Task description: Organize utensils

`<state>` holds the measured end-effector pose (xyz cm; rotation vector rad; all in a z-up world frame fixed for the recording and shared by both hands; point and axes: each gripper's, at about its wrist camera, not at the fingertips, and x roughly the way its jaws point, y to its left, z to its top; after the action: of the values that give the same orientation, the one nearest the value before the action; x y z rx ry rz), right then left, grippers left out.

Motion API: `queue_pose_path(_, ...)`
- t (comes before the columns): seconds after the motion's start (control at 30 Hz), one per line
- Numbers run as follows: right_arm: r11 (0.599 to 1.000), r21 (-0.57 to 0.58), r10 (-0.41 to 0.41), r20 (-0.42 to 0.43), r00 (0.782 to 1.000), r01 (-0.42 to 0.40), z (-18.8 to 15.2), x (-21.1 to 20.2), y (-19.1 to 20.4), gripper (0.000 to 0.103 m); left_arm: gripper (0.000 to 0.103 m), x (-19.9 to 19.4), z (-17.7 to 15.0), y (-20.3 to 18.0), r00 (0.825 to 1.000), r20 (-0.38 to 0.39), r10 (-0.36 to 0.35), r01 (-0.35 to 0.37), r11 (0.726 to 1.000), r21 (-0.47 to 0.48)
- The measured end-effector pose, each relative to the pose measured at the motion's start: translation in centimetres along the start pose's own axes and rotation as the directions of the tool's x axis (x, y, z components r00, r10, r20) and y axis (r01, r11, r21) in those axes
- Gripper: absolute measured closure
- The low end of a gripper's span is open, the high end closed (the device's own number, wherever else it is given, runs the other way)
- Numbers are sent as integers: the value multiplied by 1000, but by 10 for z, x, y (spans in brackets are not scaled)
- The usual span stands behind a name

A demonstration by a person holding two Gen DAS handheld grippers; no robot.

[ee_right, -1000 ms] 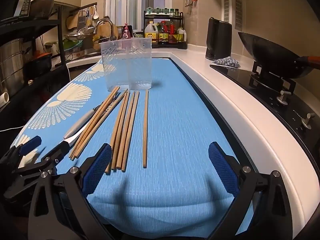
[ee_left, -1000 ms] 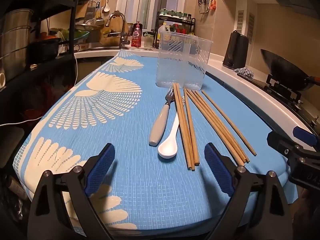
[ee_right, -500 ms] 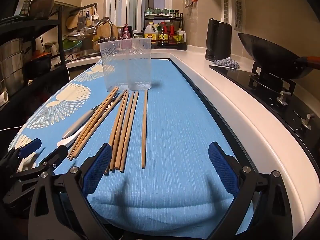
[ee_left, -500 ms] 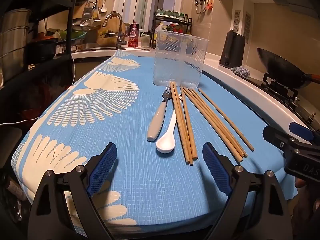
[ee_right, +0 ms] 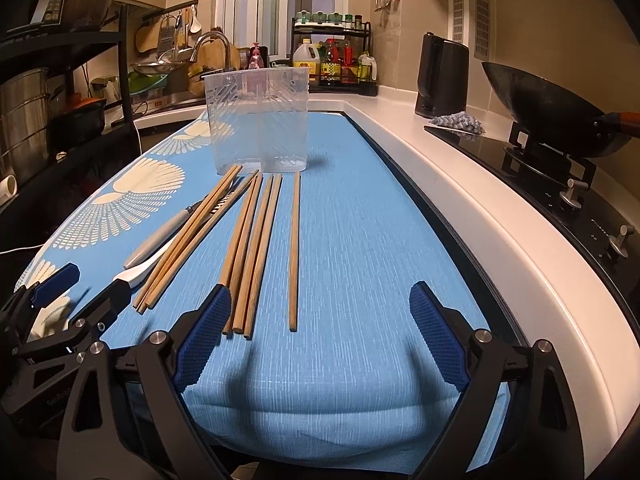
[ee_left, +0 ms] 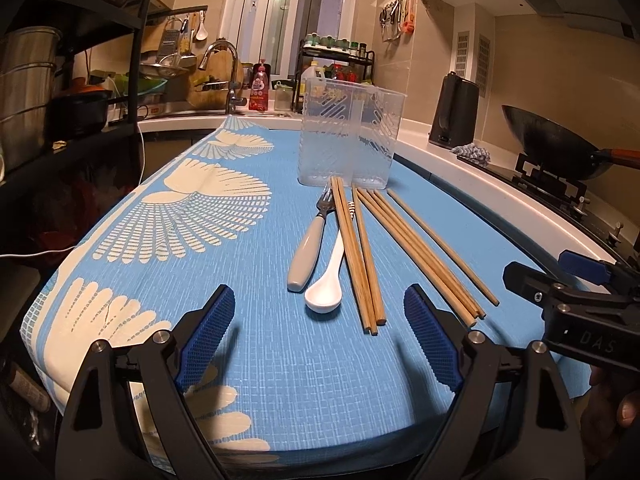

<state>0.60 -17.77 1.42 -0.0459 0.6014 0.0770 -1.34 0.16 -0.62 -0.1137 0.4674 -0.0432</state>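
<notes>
Left gripper (ee_left: pixel 320 340) at the near edge of the blue cloth (ee_left: pixel 180 280), fingers spread wide, nothing between the blue pads (ee_left: pixel 206 334). Right gripper (ee_right: pixel 320 336) likewise wide and empty, held beside the left one over the same near edge; its left pad sits just at the near tips of the middle chopsticks, contact not clear from this angle.

Just beyond the left gripper: white spoon (ee_left: pixel 326 286), bowl toward the camera, handle running away under the leftmost chopsticks. Touching its left side, a fork (ee_left: pixel 310 248) with a grey handle, tines pointing away toward the holder.

Chopsticks lie lengthwise on the cloth in three lots. Left bundle (ee_left: pixel 356 256) rests over the spoon handle. Middle bundle (ee_right: pixel 252 252), four or so sticks close together, fans slightly. A single chopstick (ee_right: pixel 295 248) lies apart on the right, straight.

Past the far tips of all utensils stands a clear plastic holder (ee_left: pixel 348 136), upright, with a divider making two compartments; both look empty, though the ribbed walls make that hard to confirm. Chopstick tips reach close to its base.

Farther back, right: white counter (ee_right: pixel 460 184), black kettle (ee_right: pixel 442 76), wok (ee_right: pixel 548 108) on the stove. Far end: tap (ee_left: pixel 224 68), spice rack (ee_right: pixel 332 60)
</notes>
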Motion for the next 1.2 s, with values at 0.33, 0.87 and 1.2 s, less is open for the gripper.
queue_pose_path(0.33, 1000, -5, 3, 6, 1000, -3, 0, -1, 2, 17, 19, -4, 2, -3, 1000, 22, -9, 8, 1000, 11)
queue_pose_path(0.87, 1000, -7, 4, 11, 1000, -3, 0, -2, 4, 17, 19, -6, 2, -8, 999, 35, -20, 19, 999, 26)
queue_pose_path(1.2, 1000, -12, 10, 11, 1000, -10, 0, -3, 9, 23, 19, -6, 2, -8, 999, 38, -20, 19, 999, 26)
